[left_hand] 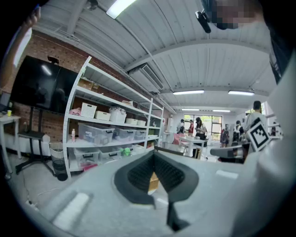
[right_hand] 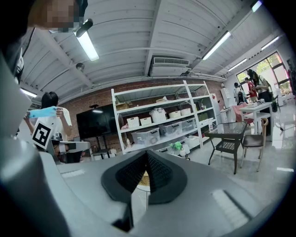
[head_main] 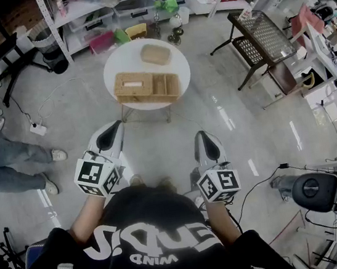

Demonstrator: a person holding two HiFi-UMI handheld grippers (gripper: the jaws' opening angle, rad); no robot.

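1. As seen from the head view, at near left, just ahead of the person's chest: left gripper, raised clear of everything and pointing far toward the round counter.
2. In the left gripper view, jaws of that gripper pressed together at the tips, nothing clamped between the ribbed pads. Behind them only a tan sliver of wicker, too small to tell which piece.
3. At near right, level with the other: right gripper, likewise in the air and aimed far.
4. In the right gripper view, same story for this gripper: tips closed on each other, empty, with a scrap of woven tan showing in the gap below.
5. On the white counter, well apart from both grippers: wicker tray with several compartments, set toward the near edge.
6. Just beyond the tray, toward the far right of the counter top: small wicker piece, lying flat and apart from the tray.
7. Far behind the counter: white shelf rack loaded with clear bins.
8. To the far right: black mesh table on the glossy floor.
9. At left: legs of a bystander, and a power strip with its cord on the floor.
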